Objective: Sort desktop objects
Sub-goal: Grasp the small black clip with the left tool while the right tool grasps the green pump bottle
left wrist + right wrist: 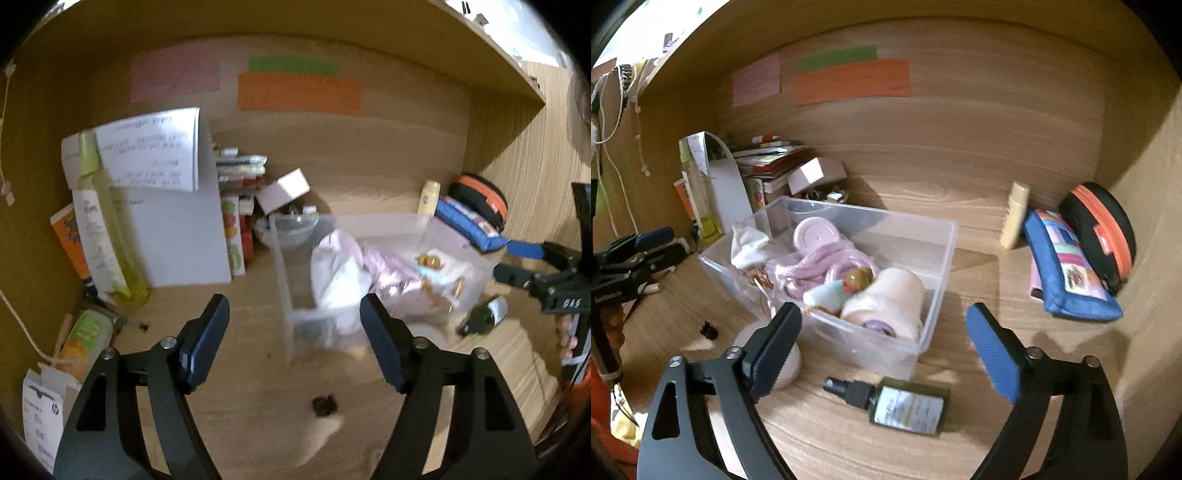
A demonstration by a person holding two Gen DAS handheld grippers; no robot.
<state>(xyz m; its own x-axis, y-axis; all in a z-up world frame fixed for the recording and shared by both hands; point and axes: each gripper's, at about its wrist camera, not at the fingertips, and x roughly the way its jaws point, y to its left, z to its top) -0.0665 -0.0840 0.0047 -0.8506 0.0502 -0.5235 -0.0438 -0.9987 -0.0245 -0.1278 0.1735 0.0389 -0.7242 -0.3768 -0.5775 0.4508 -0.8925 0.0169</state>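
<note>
Tabletop [960, 435]: light wood grain, enclosed by a wood back panel [960, 129] and side walls.
Three paper notes on the back panel: pink [756, 84], green [837, 58], orange [852, 82].
One clear plastic bin [942, 243] at centre, holding white cloth, a pink cord bundle, a pink round lid, a small figurine and a cream roll.
One stack of books [768, 157] at back left.
One blue patchwork pouch [1071, 273] at right, leaning against one black-and-orange round case [1108, 225].
One dark green spray bottle [897, 402] lying on its side just in front of the bin.
One cream tube [1015, 216], upright at the back.
Left gripper [293, 334]: jaws released, holding nothing.
Right gripper [886, 345]: jaws released, above the spray bottle.
</note>
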